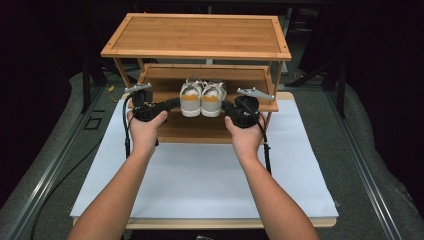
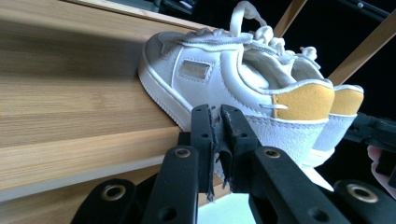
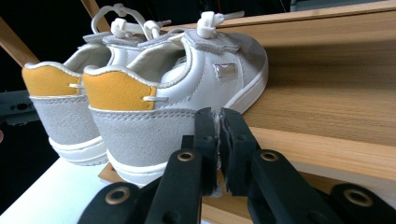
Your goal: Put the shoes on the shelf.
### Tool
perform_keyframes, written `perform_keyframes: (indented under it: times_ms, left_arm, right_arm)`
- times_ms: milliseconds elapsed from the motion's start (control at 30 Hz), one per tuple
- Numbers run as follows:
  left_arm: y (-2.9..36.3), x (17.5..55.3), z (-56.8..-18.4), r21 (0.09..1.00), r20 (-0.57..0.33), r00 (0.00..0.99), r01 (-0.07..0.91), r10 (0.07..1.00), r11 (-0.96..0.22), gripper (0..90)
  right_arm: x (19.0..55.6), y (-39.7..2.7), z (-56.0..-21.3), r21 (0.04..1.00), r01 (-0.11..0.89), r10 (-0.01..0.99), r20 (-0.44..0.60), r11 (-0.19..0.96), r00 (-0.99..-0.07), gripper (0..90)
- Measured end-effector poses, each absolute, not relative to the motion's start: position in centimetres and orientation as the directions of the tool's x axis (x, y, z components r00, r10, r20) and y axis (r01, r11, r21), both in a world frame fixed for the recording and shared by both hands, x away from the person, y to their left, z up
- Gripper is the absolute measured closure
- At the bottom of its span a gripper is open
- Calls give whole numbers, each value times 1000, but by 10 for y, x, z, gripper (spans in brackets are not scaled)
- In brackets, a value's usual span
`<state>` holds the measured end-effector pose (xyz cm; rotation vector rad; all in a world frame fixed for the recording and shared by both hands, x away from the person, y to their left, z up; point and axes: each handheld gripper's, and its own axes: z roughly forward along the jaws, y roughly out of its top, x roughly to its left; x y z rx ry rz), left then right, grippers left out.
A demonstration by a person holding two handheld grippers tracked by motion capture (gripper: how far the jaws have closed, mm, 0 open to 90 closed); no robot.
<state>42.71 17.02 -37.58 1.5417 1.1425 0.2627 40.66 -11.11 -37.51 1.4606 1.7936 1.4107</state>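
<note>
White leather sneakers [image 1: 201,97] sat on rack's lower shelf [image 1: 165,95] btwn both closed, empty hand-held grippers, left [image 1: 170,104] & right [image 1: 226,106]; prob light, soft — grab at stiffer heels.

The left gripper [image 2: 219,116] has its black jaws pressed together with nothing between them, just before a white sneaker [image 2: 219,79] — grey toe, yellow heel patch — standing on a bamboo shelf [image 2: 70,107] beside its twin [image 2: 343,112].
</note>
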Motion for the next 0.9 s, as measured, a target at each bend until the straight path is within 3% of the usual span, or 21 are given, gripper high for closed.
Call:
perform_keyframes:
  times_ms: [167,900]
  left_arm:
    - [167,431,-374,853,-393,495,510,775,107,878]
    - [160,454,-373,855,-374,477,510,796,96,894]
  right_arm:
    - [412,-109,-375,877,477,904,253,-62,-346,900]
    - [440,-107,-375,882,465,918,250,-84,-309,900]
